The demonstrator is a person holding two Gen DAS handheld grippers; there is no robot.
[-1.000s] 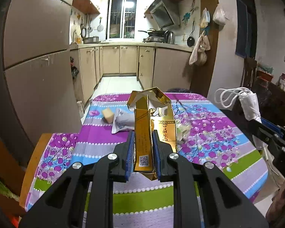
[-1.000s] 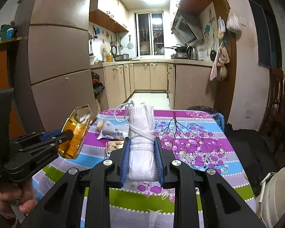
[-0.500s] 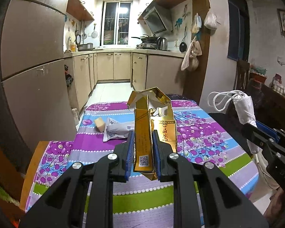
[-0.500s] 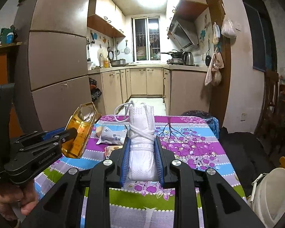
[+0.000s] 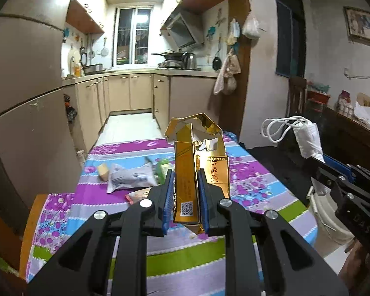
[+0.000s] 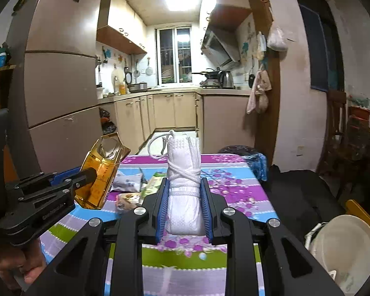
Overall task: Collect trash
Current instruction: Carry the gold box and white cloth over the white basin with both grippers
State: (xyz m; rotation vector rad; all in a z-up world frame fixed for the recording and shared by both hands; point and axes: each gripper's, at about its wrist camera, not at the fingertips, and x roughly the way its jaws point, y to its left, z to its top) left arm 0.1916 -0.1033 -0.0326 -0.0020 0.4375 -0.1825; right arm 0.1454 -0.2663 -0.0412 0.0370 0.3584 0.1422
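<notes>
1. Above the near end of the worktop [image 5: 246, 180], the left gripper [image 5: 185, 194] pinches a torn gold carton [image 5: 187, 172] by its narrow sides, with its ripped top pointing away from the camera. Gripping the narrow sides probably keeps the flattened box from folding further.
2. The right gripper [image 6: 183, 204] is clamped on a rolled white face mask [image 6: 183, 187], bound by its own ear loops. The bundle stands between the blue pads, so the loose cord cannot trail.
3. Both pieces hang clear of the striped floral cloth, each in its own gripper, which suggests 2 items are being carried off together.
4. More rubbish lies on the worktop further back: a crumpled white wrapper [image 5: 130, 178], a small tan block [image 5: 103, 171], a green packet [image 5: 164, 171] and a reddish snack wrapper [image 5: 139, 194].
5. A pale bin [image 6: 342, 249] sits low at the right of the right wrist view, beside the worktop, and is the likely drop point.
6. I judge the task partway done, since that litter is uncollected.
</notes>
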